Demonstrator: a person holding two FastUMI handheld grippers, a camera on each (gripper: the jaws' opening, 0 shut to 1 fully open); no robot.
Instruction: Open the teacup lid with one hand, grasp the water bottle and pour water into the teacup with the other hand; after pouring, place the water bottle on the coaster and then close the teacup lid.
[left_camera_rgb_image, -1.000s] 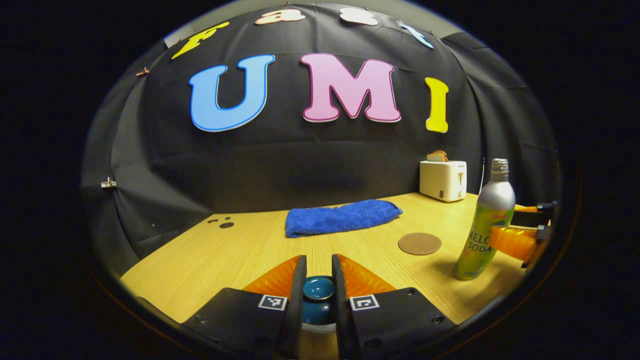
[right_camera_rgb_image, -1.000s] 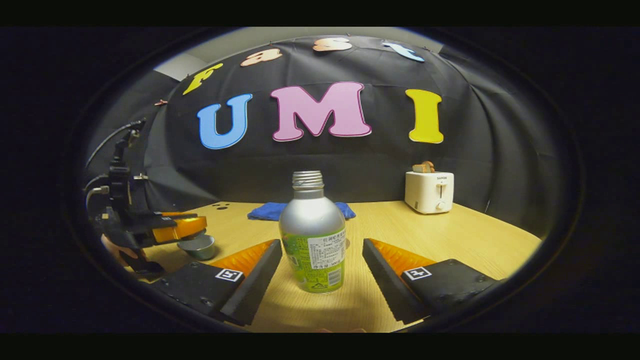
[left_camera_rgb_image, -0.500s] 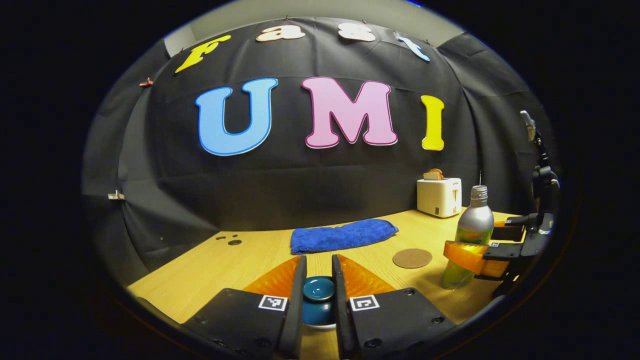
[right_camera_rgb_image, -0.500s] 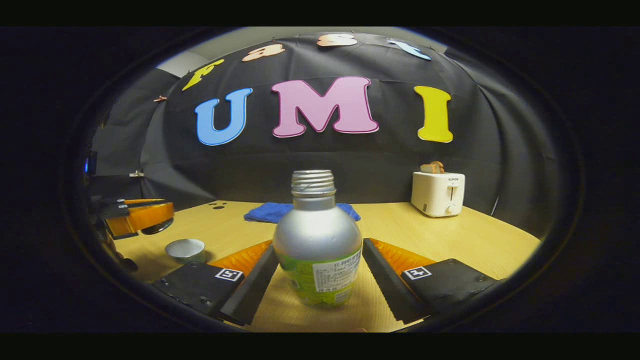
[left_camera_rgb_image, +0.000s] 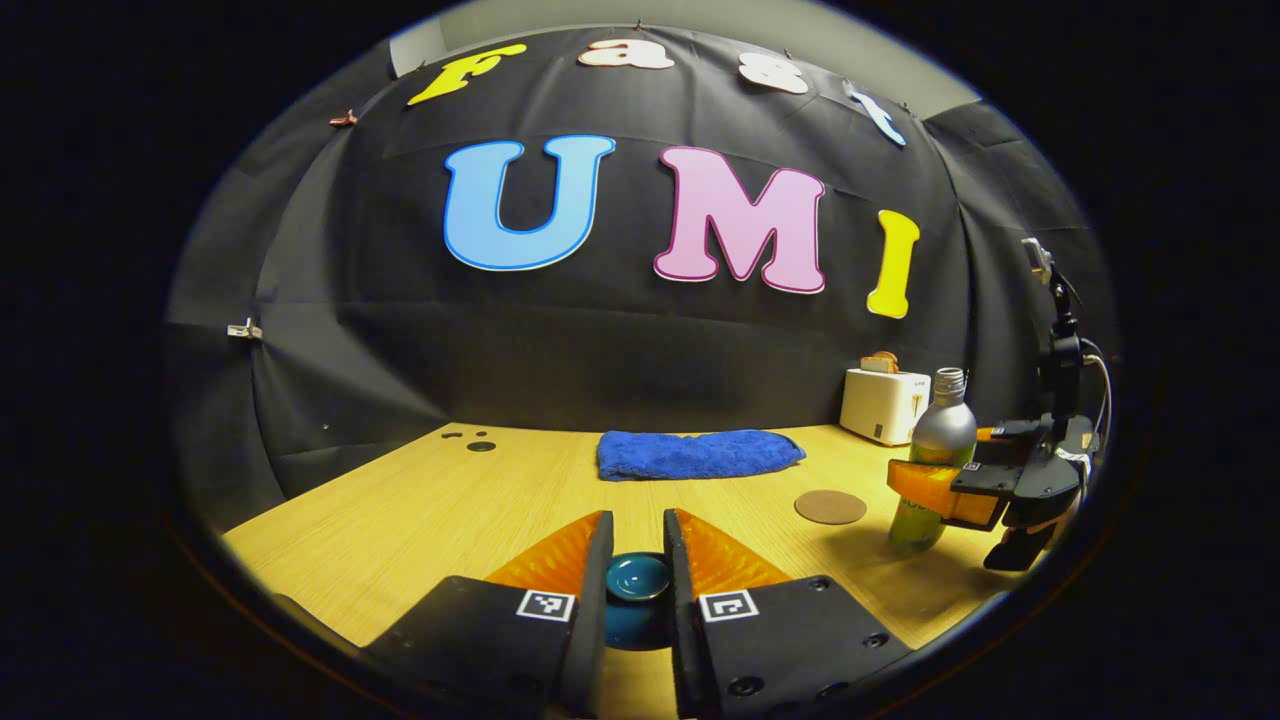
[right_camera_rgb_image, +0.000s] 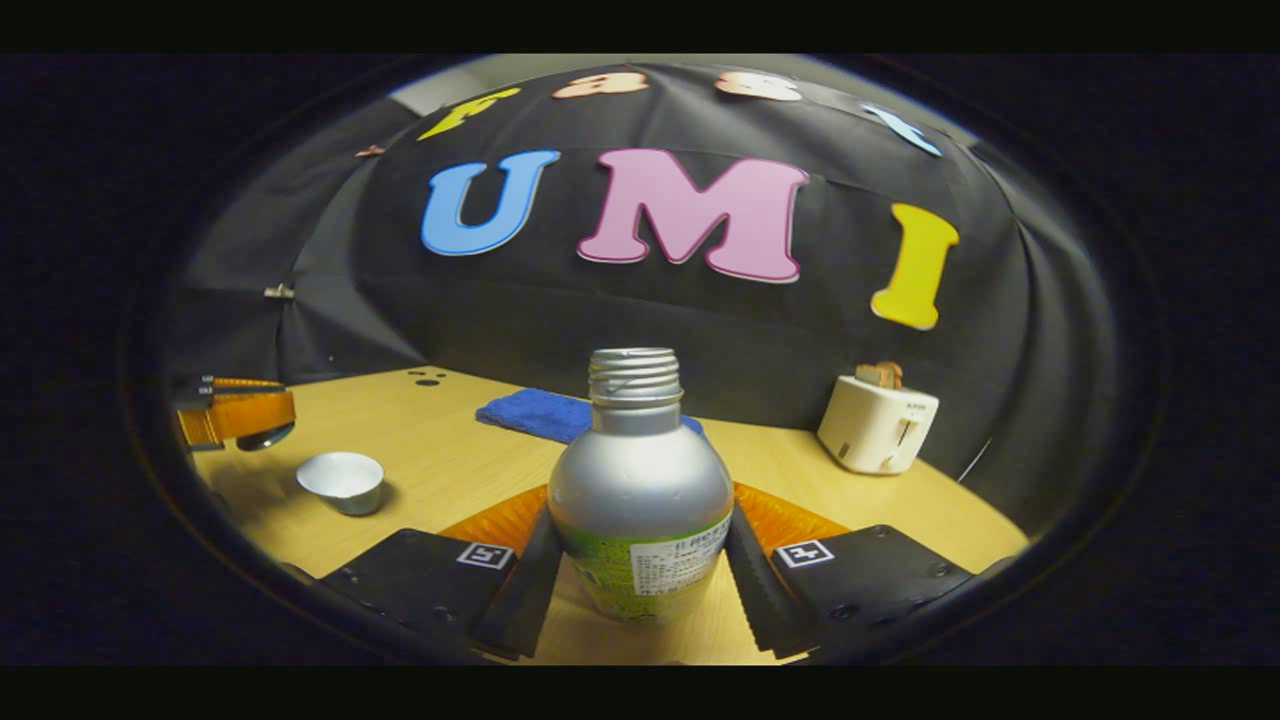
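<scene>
Gripping the dark blue lid (left_camera_rgb_image: 637, 578) between its two fingers, the left claw (left_camera_rgb_image: 637, 590) holds it above the bench (left_camera_rgb_image: 430, 520). The right claw (right_camera_rgb_image: 640, 570) presses both fingers against the silver bottle (right_camera_rgb_image: 640, 500), uncapped and upright. The open white teacup (right_camera_rgb_image: 341, 480) sits on the bench, left of the bottle. A round coaster (left_camera_rgb_image: 830, 507) lies near a blue towel (left_camera_rgb_image: 700, 454) and toaster (left_camera_rgb_image: 884, 404).
</scene>
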